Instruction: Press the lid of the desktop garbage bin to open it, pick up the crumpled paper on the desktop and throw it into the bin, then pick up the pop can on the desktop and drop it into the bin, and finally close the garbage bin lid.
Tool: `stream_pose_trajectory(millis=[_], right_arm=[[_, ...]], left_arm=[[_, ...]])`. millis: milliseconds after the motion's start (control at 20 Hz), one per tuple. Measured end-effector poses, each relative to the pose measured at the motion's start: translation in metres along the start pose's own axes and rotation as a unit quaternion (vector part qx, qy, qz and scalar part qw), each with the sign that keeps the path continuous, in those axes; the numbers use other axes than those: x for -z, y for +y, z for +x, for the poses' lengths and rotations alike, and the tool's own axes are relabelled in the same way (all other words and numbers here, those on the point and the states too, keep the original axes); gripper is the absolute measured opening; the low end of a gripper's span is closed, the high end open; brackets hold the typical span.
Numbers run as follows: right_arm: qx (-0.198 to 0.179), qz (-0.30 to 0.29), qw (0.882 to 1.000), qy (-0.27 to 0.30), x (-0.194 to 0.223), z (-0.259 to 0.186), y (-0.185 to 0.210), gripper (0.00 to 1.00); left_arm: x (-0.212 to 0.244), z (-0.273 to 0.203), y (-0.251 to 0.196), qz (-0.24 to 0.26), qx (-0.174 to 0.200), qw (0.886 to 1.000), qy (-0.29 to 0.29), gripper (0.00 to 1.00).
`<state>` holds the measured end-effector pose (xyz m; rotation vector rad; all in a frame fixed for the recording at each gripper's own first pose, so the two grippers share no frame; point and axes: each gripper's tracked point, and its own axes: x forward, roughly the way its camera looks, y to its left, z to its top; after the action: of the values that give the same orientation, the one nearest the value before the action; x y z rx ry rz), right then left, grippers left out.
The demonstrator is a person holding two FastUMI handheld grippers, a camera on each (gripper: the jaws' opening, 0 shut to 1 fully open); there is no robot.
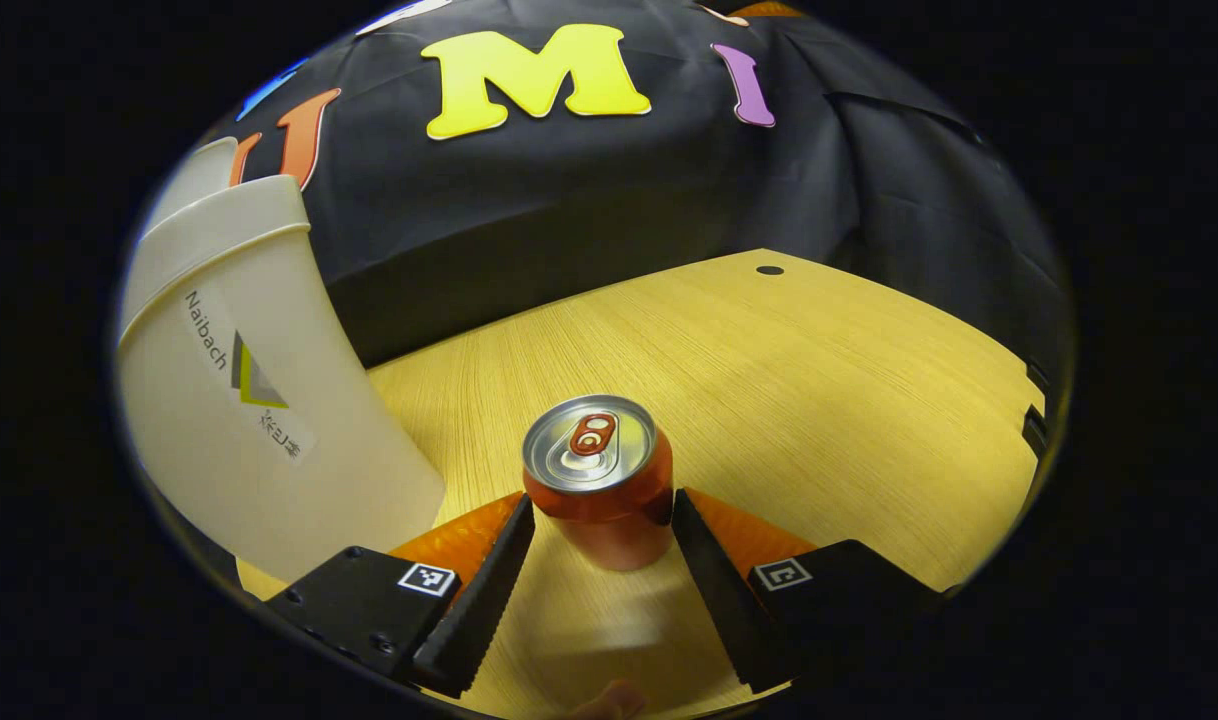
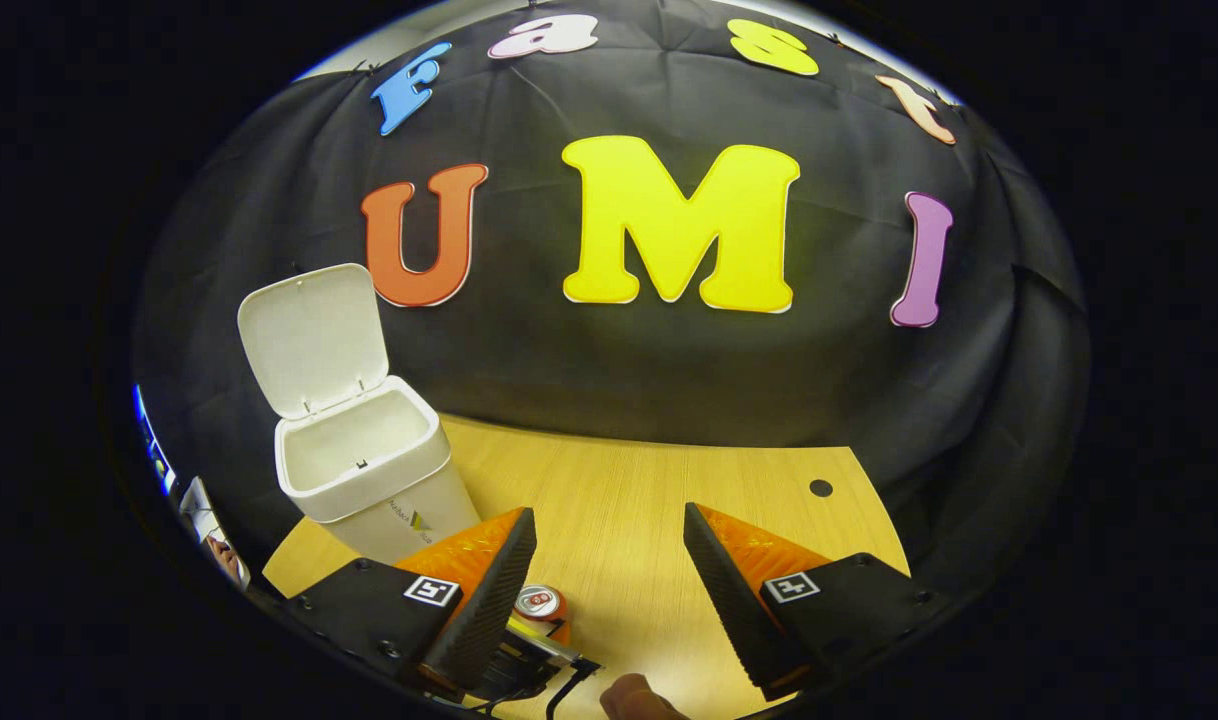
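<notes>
An orange pop can (image 1: 594, 470) with a silver top stands upright on the wooden table (image 1: 769, 380). My left gripper (image 1: 601, 505) is open, its fingertips on either side of the can and very close to its wall. The white bin (image 1: 259, 400) rises just to the left of it. In the right gripper view the bin (image 2: 369, 470) stands at the left with its lid (image 2: 314, 335) swung up and open. The can (image 2: 541, 603) is in front of the bin. My right gripper (image 2: 609, 530) hangs open above the table, holding nothing.
A small dark hole (image 1: 769, 270) marks the table near its far right corner. The black cloth wall runs behind the table. A person's fingertip (image 2: 634, 700) shows at the bottom edge. Bare wood stretches to the right of the can.
</notes>
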<state>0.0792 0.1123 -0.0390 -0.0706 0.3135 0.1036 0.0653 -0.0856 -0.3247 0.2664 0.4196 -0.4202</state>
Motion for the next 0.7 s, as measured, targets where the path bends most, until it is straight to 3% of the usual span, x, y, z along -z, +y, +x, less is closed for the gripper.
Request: stream_pose_trajectory(millis=[700], right_arm=[[0.015,-0.011,1.0,0.026,0.01,0.017,-0.018,0.94]], left_arm=[[-0.012,0.049,0.001,-0.047,0.0,0.998,-0.029,0.92]])
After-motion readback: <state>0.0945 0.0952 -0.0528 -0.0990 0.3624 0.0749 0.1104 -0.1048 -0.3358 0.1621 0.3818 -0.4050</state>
